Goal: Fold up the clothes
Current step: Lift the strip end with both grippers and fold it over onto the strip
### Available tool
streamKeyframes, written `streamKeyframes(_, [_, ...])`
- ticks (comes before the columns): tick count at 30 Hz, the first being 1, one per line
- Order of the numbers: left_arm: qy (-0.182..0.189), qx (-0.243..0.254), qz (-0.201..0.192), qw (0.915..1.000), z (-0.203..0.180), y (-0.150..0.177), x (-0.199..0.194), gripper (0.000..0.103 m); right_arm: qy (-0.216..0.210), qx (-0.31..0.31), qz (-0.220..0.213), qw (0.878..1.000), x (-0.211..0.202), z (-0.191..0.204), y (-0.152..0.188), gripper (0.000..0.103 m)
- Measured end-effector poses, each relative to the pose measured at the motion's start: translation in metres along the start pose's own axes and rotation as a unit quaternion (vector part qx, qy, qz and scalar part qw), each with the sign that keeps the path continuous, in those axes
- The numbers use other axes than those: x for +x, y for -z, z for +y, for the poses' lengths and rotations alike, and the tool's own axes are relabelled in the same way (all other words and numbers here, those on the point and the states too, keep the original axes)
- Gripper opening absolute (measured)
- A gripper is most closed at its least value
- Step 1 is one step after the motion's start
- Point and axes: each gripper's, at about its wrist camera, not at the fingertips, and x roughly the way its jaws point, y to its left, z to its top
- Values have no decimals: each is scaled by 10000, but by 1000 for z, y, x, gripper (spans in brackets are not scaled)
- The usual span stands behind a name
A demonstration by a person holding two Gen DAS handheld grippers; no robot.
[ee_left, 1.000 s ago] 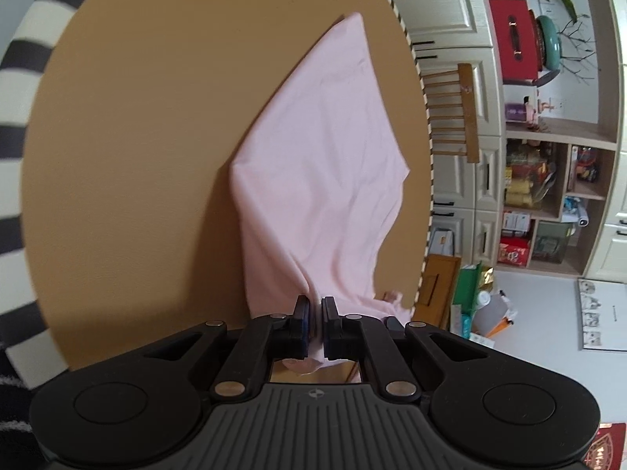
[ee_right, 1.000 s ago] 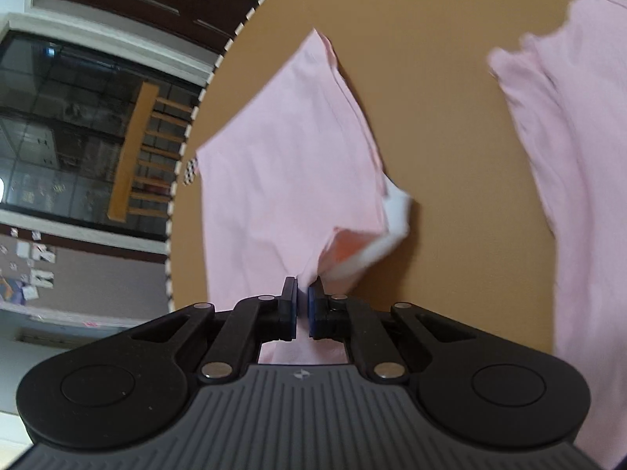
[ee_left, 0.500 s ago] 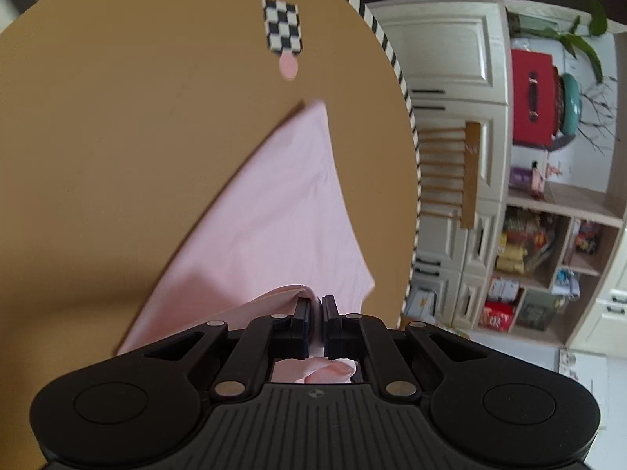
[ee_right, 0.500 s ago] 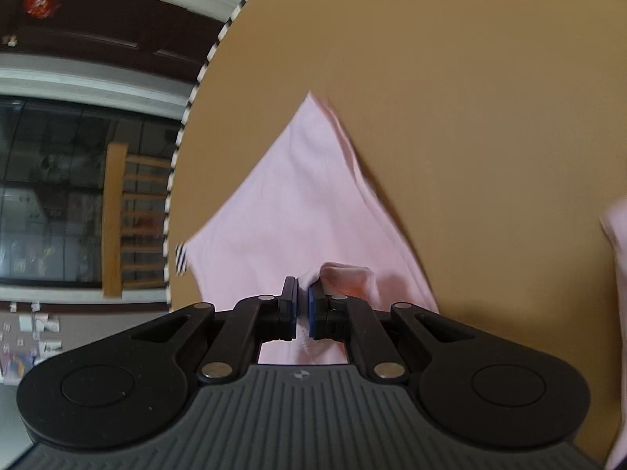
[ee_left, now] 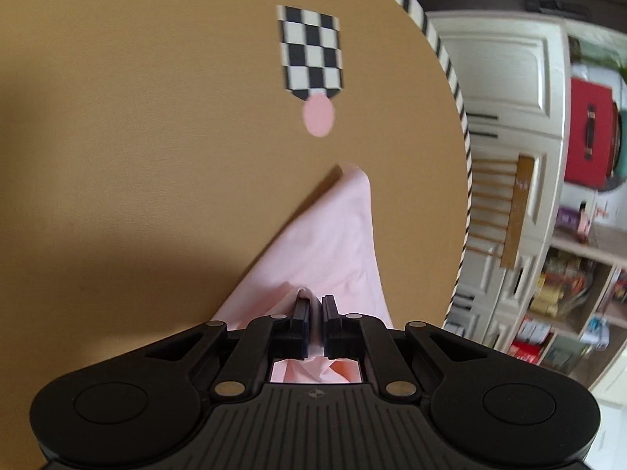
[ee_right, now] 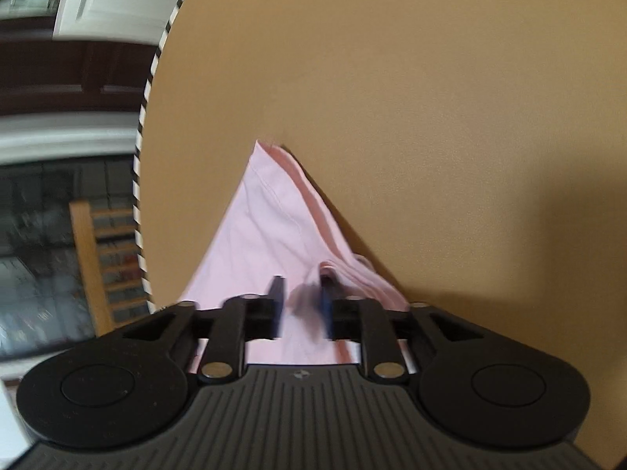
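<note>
A light pink garment (ee_left: 333, 243) lies on the round tan table (ee_left: 137, 137). My left gripper (ee_left: 315, 301) is shut on a bunched fold of the garment, low over the table. In the right wrist view the same pink garment (ee_right: 266, 227) runs to a point ahead of the fingers. My right gripper (ee_right: 301, 293) has its jaws parted and blurred with motion, and the cloth lies under them, loose.
A black and white checkered marker (ee_left: 311, 51) with a pink dot (ee_left: 319, 115) sits on the table ahead of the left gripper. The striped table edge (ee_left: 462, 125) is at right, with a wooden chair (ee_left: 517, 211) and cabinets beyond. Another chair (ee_right: 98, 258) stands left.
Both grippers have carried the garment's edge forward and down to the table, folding it over. The right gripper has opened and let go of the cloth; the left stays shut.
</note>
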Motion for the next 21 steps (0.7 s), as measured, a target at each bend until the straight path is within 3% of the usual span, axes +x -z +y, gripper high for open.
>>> streamKeyframes(2, [33,-42,-51,10000,0,-2,1,6,-114,63,-155,9998,-10,2,-2,40])
streamKeyframes(6, [190,-130,-211,9995,0,-6,0,8,-209,-81,-582,9981,-37,7,0,49])
streamKeyframes(8, [243,-211,-259,9991,1,-5,-1,20,-236,-238,-653,9973,-47,9,9,49])
streamKeyframes(9, [275,-242,-269,9990,3,-4,-2,27,-258,-293,-421,9984,-45,8,19,49])
streamKeyframes(11, [358,-266,-296,9986,5,-3,-5,29,-279,-379,-3,9989,-39,5,39,49])
streamKeyframes(14, [377,-261,-315,9985,7,0,-7,29,-155,-284,196,9993,-24,-5,59,48])
streamKeyframes(18, [474,-392,-206,9979,10,7,-7,29,-380,37,84,9992,-13,-12,58,33])
streamKeyframes(19, [496,-410,-176,9978,11,8,-7,28,-436,117,56,9990,-10,-14,58,20])
streamKeyframes(21, [548,-408,-162,9975,11,10,-6,25,-549,277,0,9981,-4,-17,58,16])
